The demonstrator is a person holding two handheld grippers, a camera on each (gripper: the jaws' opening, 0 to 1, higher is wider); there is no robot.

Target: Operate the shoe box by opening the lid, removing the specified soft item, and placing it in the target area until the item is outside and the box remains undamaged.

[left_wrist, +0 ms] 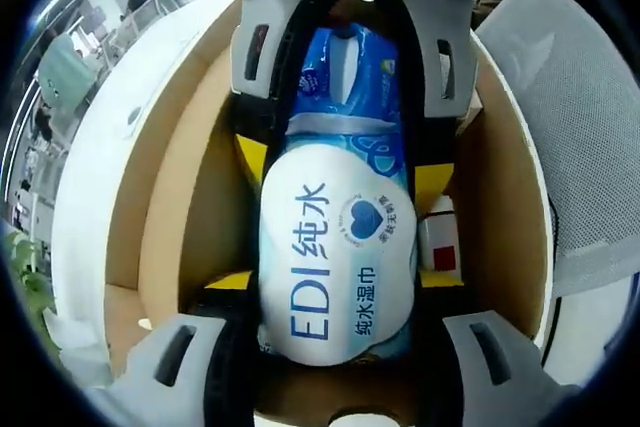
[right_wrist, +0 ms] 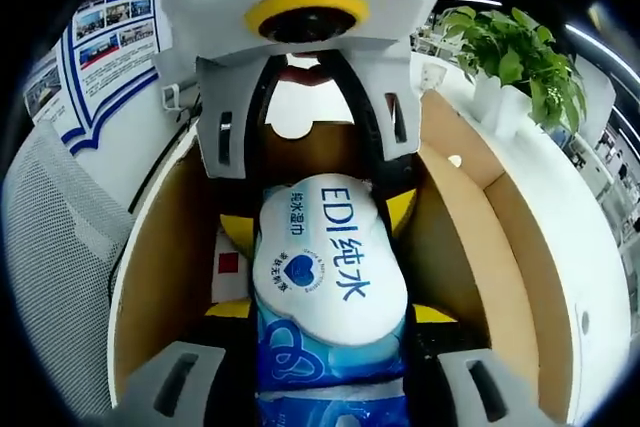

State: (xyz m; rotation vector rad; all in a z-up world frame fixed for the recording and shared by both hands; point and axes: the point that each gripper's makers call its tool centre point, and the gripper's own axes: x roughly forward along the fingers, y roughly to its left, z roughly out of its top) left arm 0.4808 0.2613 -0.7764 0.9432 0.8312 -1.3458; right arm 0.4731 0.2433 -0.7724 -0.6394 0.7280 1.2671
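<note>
Gripping from opposite ends, the left claw (left_wrist: 335, 347) and right claw (right_wrist: 330, 387) are each closed on the wet wipes pack (left_wrist: 335, 247), which sits between their jaws inside the open shoe box (left_wrist: 190, 207), a white bench (right_wrist: 600, 247) beyond

A white tabletop (right_wrist: 600, 277) bears a potted plant (right_wrist: 505, 57), beside a grey mesh chair (left_wrist: 585, 137)

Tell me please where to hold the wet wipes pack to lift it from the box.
Hold the wet wipes pack at its two short ends, coming from above. It lies lengthwise in the open box, and the left gripper and right gripper already face each other across it.
</note>
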